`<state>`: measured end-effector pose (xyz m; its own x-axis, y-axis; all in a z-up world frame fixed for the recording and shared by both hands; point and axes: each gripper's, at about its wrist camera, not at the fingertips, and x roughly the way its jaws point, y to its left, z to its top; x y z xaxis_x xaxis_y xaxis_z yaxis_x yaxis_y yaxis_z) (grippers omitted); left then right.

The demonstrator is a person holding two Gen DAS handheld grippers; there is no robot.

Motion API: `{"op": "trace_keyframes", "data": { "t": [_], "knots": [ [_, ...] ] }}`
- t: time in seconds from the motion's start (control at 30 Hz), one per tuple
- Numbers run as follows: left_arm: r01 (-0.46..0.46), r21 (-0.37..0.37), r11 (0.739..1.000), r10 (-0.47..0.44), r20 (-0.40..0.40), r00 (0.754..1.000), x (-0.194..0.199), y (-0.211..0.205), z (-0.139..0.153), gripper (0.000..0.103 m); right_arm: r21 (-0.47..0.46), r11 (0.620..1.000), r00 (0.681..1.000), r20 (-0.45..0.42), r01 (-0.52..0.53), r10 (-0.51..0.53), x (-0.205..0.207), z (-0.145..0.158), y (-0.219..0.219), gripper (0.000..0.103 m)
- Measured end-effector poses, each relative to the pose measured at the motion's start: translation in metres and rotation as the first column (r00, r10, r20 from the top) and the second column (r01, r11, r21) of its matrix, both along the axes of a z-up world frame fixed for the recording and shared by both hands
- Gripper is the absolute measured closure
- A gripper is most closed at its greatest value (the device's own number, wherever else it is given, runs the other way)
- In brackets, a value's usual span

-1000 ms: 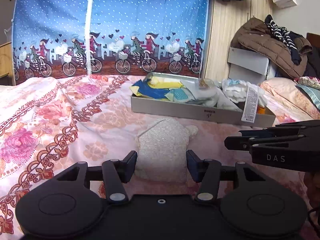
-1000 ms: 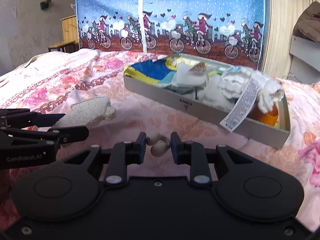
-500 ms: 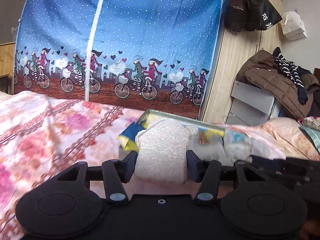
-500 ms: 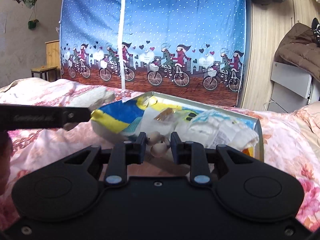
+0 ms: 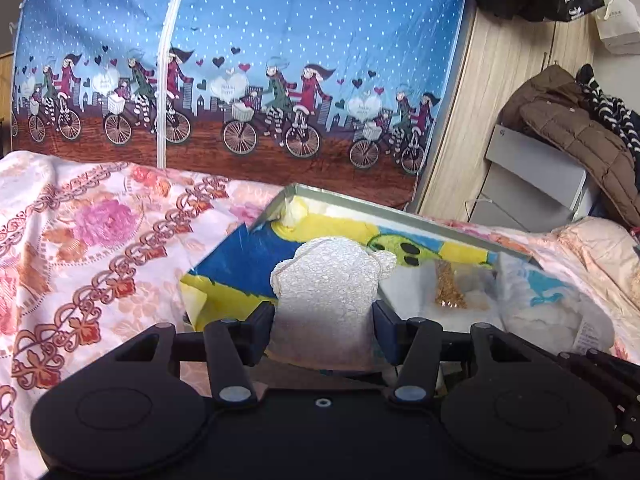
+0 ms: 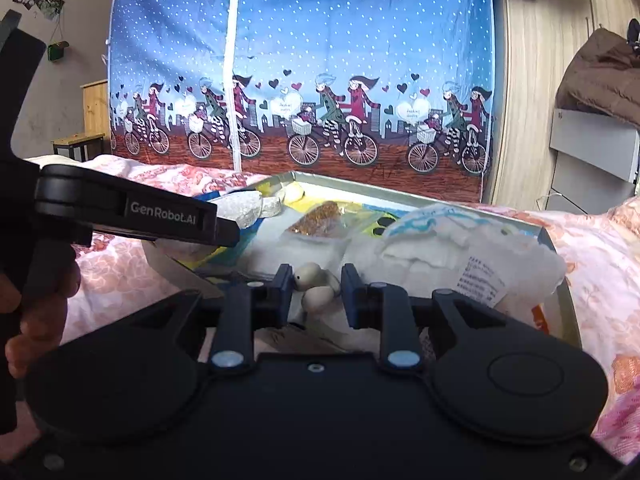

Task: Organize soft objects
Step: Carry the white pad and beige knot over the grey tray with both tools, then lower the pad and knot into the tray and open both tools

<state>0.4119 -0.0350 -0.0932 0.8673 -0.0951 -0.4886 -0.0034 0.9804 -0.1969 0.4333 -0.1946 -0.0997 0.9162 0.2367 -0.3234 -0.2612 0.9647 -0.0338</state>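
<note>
My left gripper [image 5: 323, 326] is shut on a flat beige plush toy [image 5: 328, 292] and holds it in the air over the near left corner of the grey box [image 5: 404, 214]. The plush also shows in the right wrist view [image 6: 248, 206], beyond the left gripper's side. My right gripper [image 6: 316, 294] is shut on a small cream plush toy [image 6: 316, 286] and holds it over the box's near edge. The box holds a blue and yellow cloth [image 5: 256, 256], white soft items [image 6: 432, 248] and a gold-speckled packet [image 5: 448, 284].
The box lies on a pink floral bedspread [image 5: 92, 240]. A blue curtain with cyclists [image 5: 240, 80] hangs behind the bed. A wooden wardrobe [image 5: 508, 100] and a brown jacket on a grey box [image 5: 568, 128] stand at the right.
Both grippers have lifted their toys off the bedspread and carried them forward to the box. The beige plush lay on the bed a second ago and now hangs over the box.
</note>
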Motion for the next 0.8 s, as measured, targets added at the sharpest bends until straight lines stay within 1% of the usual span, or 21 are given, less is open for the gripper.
{"op": "trace_keyframes", "data": {
  "t": [0.13,0.33,0.43,0.57,0.67,0.8],
  "knots": [
    [-0.003,0.004,1.000,0.003,-0.010,1.000,0.002,-0.001,-0.005,0.048,-0.020,1.000,1.000,-0.022,0.007,-0.007,0.008,-0.003,0.007,0.084],
    [-0.001,-0.004,1.000,0.001,-0.038,0.999,0.004,-0.003,-0.002,0.047,-0.028,0.999,0.999,-0.030,0.021,-0.021,0.013,-0.004,0.014,0.082],
    [0.000,-0.022,1.000,-0.002,-0.061,0.998,0.006,-0.002,0.000,0.047,-0.029,0.999,0.999,-0.026,0.023,-0.024,0.007,-0.001,0.017,0.072],
    [0.005,-0.033,0.999,-0.008,-0.085,0.996,0.007,-0.001,0.004,0.042,-0.032,0.999,0.999,-0.024,0.026,-0.027,0.003,0.002,0.017,0.065],
    [-0.005,-0.044,0.999,0.001,-0.082,0.997,0.002,0.000,0.009,0.040,-0.028,0.999,0.999,-0.027,0.026,-0.027,0.002,0.006,0.017,0.062],
    [-0.012,-0.028,1.000,0.010,-0.047,0.999,-0.013,0.004,0.026,0.039,-0.022,0.999,0.999,-0.014,0.030,-0.030,-0.006,0.016,0.015,0.056]
  ]
}}
